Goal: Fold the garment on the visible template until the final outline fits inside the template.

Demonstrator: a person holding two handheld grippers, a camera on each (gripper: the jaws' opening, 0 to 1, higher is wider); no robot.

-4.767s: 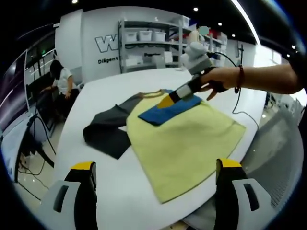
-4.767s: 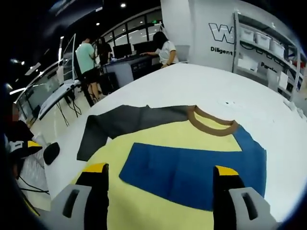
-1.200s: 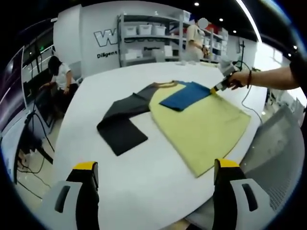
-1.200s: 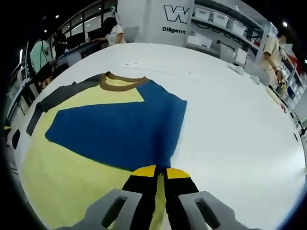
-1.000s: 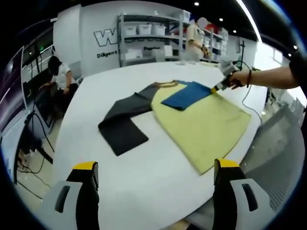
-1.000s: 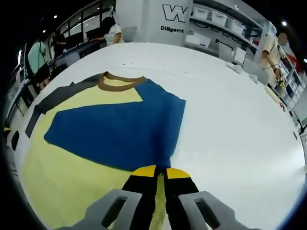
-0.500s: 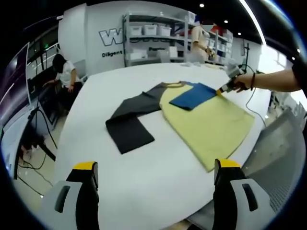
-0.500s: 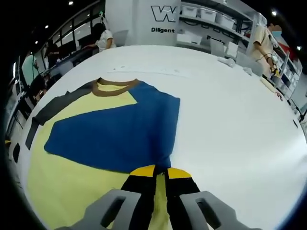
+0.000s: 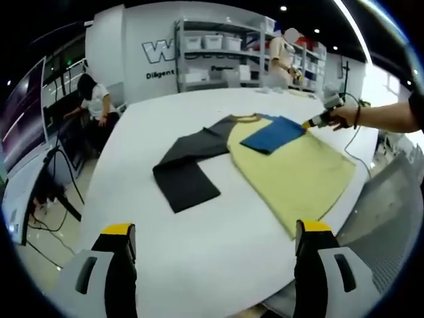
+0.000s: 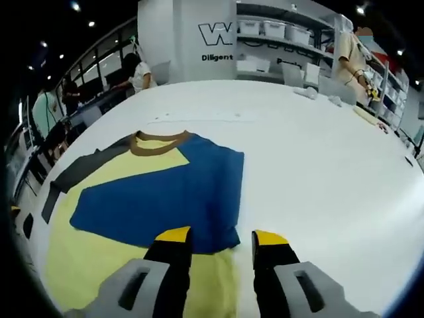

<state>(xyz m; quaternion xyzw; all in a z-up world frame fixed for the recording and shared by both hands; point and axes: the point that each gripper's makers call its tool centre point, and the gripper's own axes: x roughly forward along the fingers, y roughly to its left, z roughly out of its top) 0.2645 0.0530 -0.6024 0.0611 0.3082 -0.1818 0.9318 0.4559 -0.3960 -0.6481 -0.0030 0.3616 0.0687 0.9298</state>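
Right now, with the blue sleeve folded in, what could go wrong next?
The yellow shirt's hem lies close to the white table's edge; a tug could slide it off. The dark sleeve lies spread far out, untouched. The right tool, jaws open, hovers at the blue sleeve and could snag it.

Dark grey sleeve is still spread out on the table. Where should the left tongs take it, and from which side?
Grip the dark grey sleeve at its squared cuff end, nearest the left tongs. It lies flat, clear of the yellow body, so come in low from the near table edge.
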